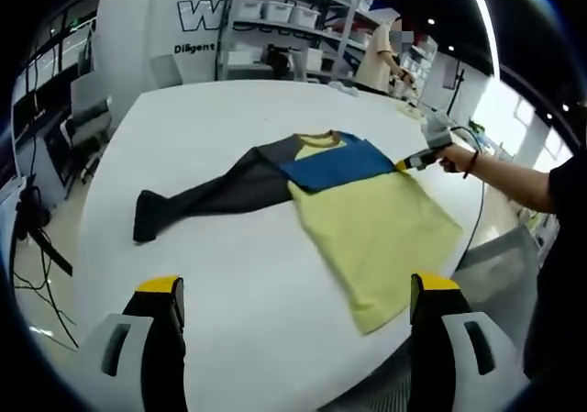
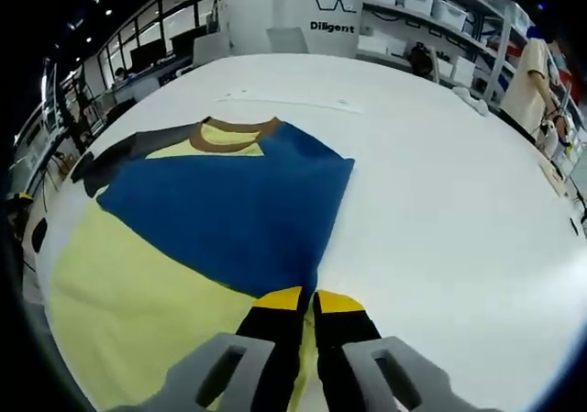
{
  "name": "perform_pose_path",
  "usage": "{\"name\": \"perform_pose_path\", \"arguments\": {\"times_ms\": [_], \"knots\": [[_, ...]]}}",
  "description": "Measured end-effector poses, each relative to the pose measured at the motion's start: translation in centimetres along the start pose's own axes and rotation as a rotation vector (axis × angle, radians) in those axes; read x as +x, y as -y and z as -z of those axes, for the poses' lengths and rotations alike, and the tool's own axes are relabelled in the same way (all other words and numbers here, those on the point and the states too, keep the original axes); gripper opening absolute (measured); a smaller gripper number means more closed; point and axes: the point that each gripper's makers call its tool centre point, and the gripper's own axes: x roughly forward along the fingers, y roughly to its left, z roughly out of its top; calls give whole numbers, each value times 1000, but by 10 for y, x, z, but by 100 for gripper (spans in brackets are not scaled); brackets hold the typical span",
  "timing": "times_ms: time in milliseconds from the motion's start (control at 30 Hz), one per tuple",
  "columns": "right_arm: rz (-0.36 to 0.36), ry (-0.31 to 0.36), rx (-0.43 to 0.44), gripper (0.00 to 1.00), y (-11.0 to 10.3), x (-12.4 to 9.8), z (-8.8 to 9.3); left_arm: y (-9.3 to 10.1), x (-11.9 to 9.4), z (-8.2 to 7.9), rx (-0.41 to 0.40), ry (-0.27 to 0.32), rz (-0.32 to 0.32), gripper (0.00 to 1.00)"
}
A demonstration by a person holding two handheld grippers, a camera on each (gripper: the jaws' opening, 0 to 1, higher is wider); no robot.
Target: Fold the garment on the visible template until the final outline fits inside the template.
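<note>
Left gripper view: white table (image 1: pixel 229 293) takes up most of the scene, round-edged, with shelving (image 1: pixel 293 22) and a standing person (image 1: pixel 381 54) behind its far side. Garment (image 1: pixel 367 210) lies flat toward the table's right half. It is a colour-block top: pale yellow lower body, blue chest panel, brown-edged collar, one long dark grey sleeve (image 1: pixel 202 196) stretched out to the left with the cuff bent. The yellow hem reaches close to the near right table edge. Left gripper (image 1: pixel 293 302) sits above bare table near the front edge, jaws spread wide apart, nothing between them. Right gripper (image 1: pixel 417 161) enters from the right in a person's hand (image 1: pixel 454 158), its tip at the blue panel's right edge.

Right gripper view: the same garment fills the left half, blue panel nearest, collar (image 2: pixel 234 132) beyond. Right gripper jaws are clenched together at the garment's side edge where blue meets yellow; fabric appears pinched, though the contact itself is hidden beneath the yellow tips
</note>
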Motion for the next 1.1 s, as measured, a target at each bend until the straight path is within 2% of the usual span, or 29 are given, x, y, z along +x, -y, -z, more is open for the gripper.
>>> {"name": "perform_pose_path", "arguments": {"times_ms": [200, 500, 567, 700, 767, 867, 933, 1100], "knots": [[-17, 6, 38, 0, 5, 2, -1, -3, 2, 3, 10, -20, -10, 99], [-14, 15, 38, 0, 12, 4, -2, -3, 3, 1, 6, -14, -10, 99], [-13, 15, 84, 0, 12, 3, -3, -3, 3, 2, 5, -14, -9, 99], [-19, 19, 99, 1, 12, 3, -3, -2, 4, 4, 3, -23, -10, 99], [-17, 54, 120, 2, 12, 0, -9, -1, 4, 4, 2, -21, -6, 99], [-35, 108, 160, 12, 8, -8, -21, -2, 3, 4, 1, -20, -7, 99], [-42, 132, 154, 26, 6, -12, -28, -3, 3, 4, 2, -20, -11, 99], [-81, 172, 132, 45, -10, -27, -39, -1, 4, 2, 6, -16, -6, 99]]}}
